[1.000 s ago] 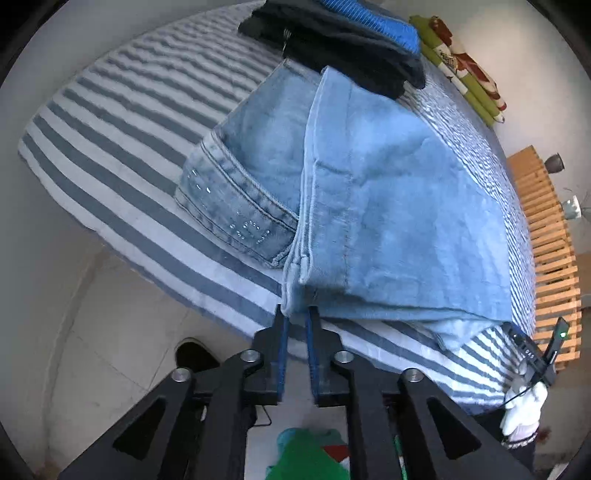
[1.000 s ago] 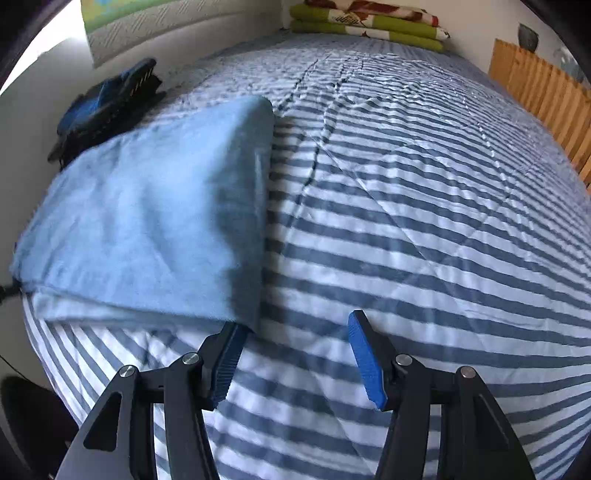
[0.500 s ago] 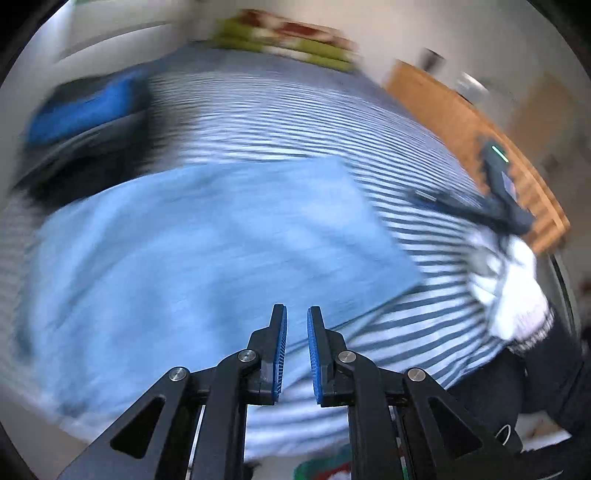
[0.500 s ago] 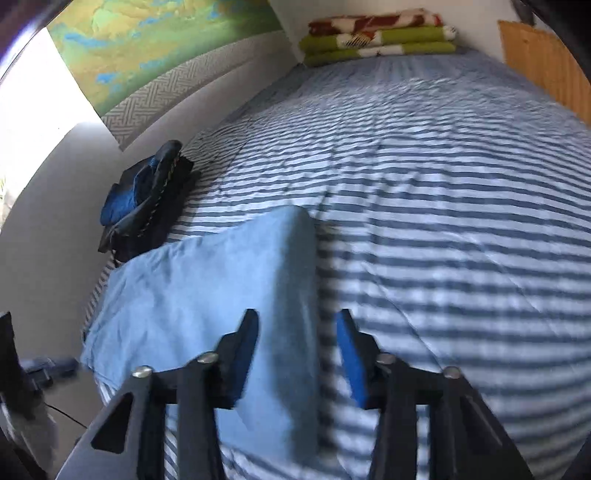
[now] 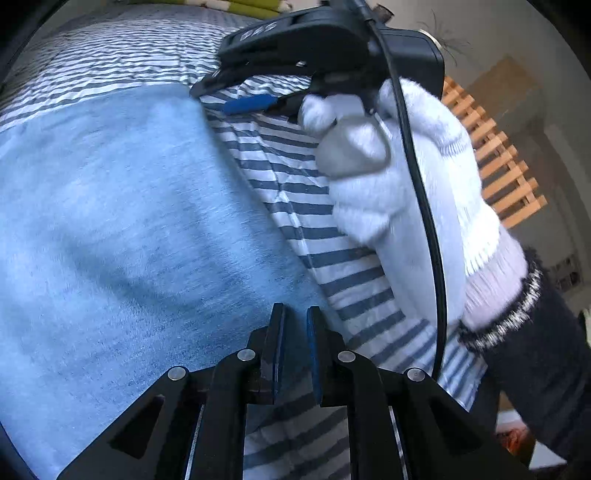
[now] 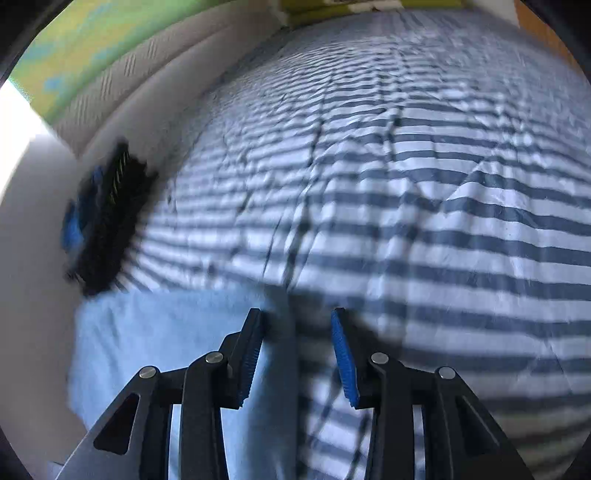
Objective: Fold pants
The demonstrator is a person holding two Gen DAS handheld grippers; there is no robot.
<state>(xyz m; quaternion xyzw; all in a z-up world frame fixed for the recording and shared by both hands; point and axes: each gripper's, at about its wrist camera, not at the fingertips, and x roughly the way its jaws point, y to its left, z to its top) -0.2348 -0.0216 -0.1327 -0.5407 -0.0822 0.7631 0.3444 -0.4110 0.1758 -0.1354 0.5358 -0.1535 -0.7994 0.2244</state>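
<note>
Left gripper (image 5: pixel 295 354) at bottom centre was nearly pressed together, nothing visibly pinched, over the folded jeans (image 5: pixel 129 229) filling the frame's left. Right gripper (image 6: pixel 297 354) stood partly spread, empty, astride the jeans' edge. Beyond: striped bedcover (image 6: pixel 424 184). No writing was legible.

1. Home bedroom is indicated.
2. Bed (image 6: pixel 461 192) is covered with a blue-and-white striped quilt.
3. Folded blankets (image 5: pixel 236 4) are stacked at the far end.
4. Slatted wooden frame (image 5: pixel 495 155) is seen beside the bed.
5. Wall map (image 6: pixel 74 44) is hung above the bed.
</note>
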